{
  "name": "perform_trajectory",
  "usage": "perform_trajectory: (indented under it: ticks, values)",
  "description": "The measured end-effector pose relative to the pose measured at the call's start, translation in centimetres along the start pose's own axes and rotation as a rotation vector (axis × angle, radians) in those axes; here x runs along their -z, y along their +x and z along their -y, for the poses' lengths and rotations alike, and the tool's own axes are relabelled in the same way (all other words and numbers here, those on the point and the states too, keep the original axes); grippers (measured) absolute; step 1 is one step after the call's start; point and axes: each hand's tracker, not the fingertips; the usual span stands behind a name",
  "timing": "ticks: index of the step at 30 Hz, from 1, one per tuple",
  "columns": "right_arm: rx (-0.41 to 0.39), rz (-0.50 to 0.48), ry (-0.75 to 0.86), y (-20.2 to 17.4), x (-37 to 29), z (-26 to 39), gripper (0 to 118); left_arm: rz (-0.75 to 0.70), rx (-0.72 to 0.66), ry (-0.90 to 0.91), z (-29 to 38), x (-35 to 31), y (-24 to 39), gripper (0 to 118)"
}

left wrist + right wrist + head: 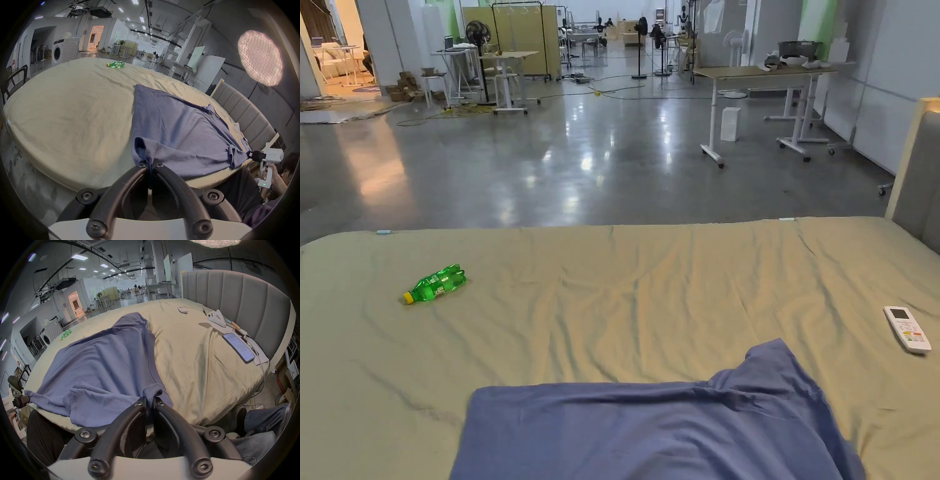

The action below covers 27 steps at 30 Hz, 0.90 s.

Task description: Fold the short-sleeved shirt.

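Lying across the near part of the bed [612,294], the blue short-sleeved shirt [650,431] is spread flat but rumpled, with soft creases running through its body and one sleeve poking up toward the far right. Its near edge hangs a little over the edge of the mattress, and two corners of that edge are gathered up into small bunches. The left tool [150,165] has its jaws pressed together on one bunch of blue cloth, and the right tool [150,400] is clamped the same way on the other; in the left gripper view the right tool [250,155] shows off to the side, pinching the stretched corner of the shirt, with a hand [272,175] on its white handle. Beyond the shirt the beige sheet lies open and lightly wrinkled, with plenty of bare room toward the far edge and to the left. A green bottle [434,284] lies on its side well apart from the shirt, to the far left, and a white remote [906,329] rests near the right edge. Closer to the grey padded headboard [243,305] sit a phone [238,348] and a small white plush toy [216,318]. Past the bed stretches a glossy grey floor [550,162] with a white-legged desk [762,75], standing fans and clothes racks farther back.
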Motion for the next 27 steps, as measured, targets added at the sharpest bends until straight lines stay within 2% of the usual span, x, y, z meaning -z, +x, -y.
perform_trajectory:
  ticks: [2, 3, 4, 5, 6, 7, 9, 11, 16, 17, 19, 21, 22, 24, 25, 26, 27]
  values:
    - [-0.008, -0.006, -0.032, 0.1, 0.3, -0.1, 7, -0.014, -0.002, -0.014, -0.5, -0.5, 0.9, 4]
    - [-0.009, -0.004, -0.039, 0.1, 0.1, 0.0, 13, -0.014, -0.001, -0.015, -0.6, -0.7, 1.1, 8]
    - [-0.004, 0.002, -0.044, 0.2, 0.1, 0.0, 28, -0.013, 0.009, 0.003, -0.5, -0.9, 1.1, 20]
    - [-0.002, 0.010, -0.045, 0.5, 0.0, 0.1, 57, -0.036, 0.033, 0.030, -0.7, -1.4, 1.3, 47]
    - [0.004, 0.019, -0.039, 0.9, -0.3, 0.1, 73, -0.068, 0.047, 0.049, -1.0, -1.9, 1.5, 68]
    - [0.017, 0.034, -0.027, 1.4, -0.7, 0.1, 76, -0.092, 0.063, 0.063, -1.3, -2.5, 1.8, 76]
    - [0.038, 0.024, 0.074, 1.7, -2.6, -0.4, 75, -0.127, 0.139, 0.141, -2.7, -4.5, 3.7, 76]
    - [0.023, 0.002, 0.176, 1.2, -4.9, -1.4, 75, -0.170, 0.207, 0.209, -4.2, -6.1, 5.4, 76]
    - [-0.062, -0.031, 0.400, -3.0, -9.9, -5.4, 75, -0.174, 0.310, 0.415, -8.3, -9.8, 12.4, 76]
    - [-0.072, -0.053, 0.453, -3.8, -10.7, -6.0, 75, -0.161, 0.314, 0.450, -7.0, -8.2, 9.1, 75]
    - [-0.095, -0.074, 0.530, -5.5, -11.9, -6.9, 75, -0.143, 0.344, 0.533, -8.1, -9.3, 12.2, 75]
    - [-0.128, -0.066, 0.598, -6.9, -13.0, -7.5, 74, -0.209, 0.352, 0.668, -7.1, -9.0, 12.1, 74]
    - [-0.148, -0.066, 0.616, -7.4, -13.3, -7.7, 71, -0.209, 0.355, 0.687, -8.7, -11.8, 18.9, 74]
    - [-0.195, -0.065, 0.657, -8.4, -13.6, -8.0, 49, -0.191, 0.388, 0.704, -8.8, -12.9, 21.5, 68]
    - [-0.222, -0.072, 0.673, -8.7, -13.8, -8.1, 33, -0.181, 0.399, 0.709, -8.6, -13.1, 21.9, 60]
    - [-0.202, -0.077, 0.665, -8.9, -13.7, -8.0, 12, -0.165, 0.411, 0.709, -8.8, -11.9, 19.7, 41]
    - [-0.199, -0.083, 0.670, -9.1, -13.5, -8.0, 8, -0.148, 0.420, 0.692, -8.9, -11.6, 19.5, 22]
